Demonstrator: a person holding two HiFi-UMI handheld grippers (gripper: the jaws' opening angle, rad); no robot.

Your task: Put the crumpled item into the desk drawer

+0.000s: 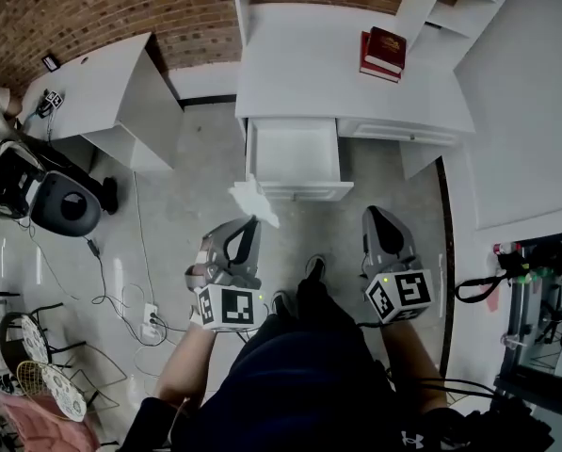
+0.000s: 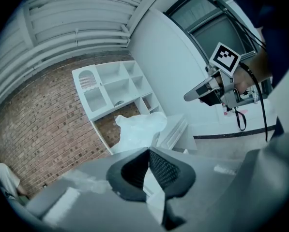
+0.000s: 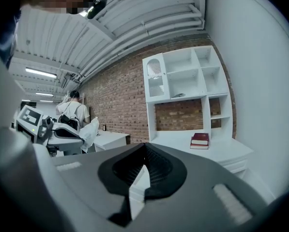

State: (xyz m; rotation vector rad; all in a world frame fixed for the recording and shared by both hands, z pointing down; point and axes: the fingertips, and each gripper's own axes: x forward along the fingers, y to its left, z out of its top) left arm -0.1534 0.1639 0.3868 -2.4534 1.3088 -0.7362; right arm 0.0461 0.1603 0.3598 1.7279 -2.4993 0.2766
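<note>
Head view: left hand-held gripper clamps crumpled white item; right hand-held gripper closed, empty.

Red bks, floor pwr strip

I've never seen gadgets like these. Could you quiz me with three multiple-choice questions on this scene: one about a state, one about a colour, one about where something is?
1. The desk drawer is: A open; B shut; C removed.
2. The books on the desk are: A blue; B red; C green.
3. The crumpled item is: A in the drawer; B on the desk; C clamped in the left gripper.

Answers: A, the head view shows its bare inside pulled out; B, both covers are dark red; C, the jaws pinch the white wad, short of the drawer.
</note>
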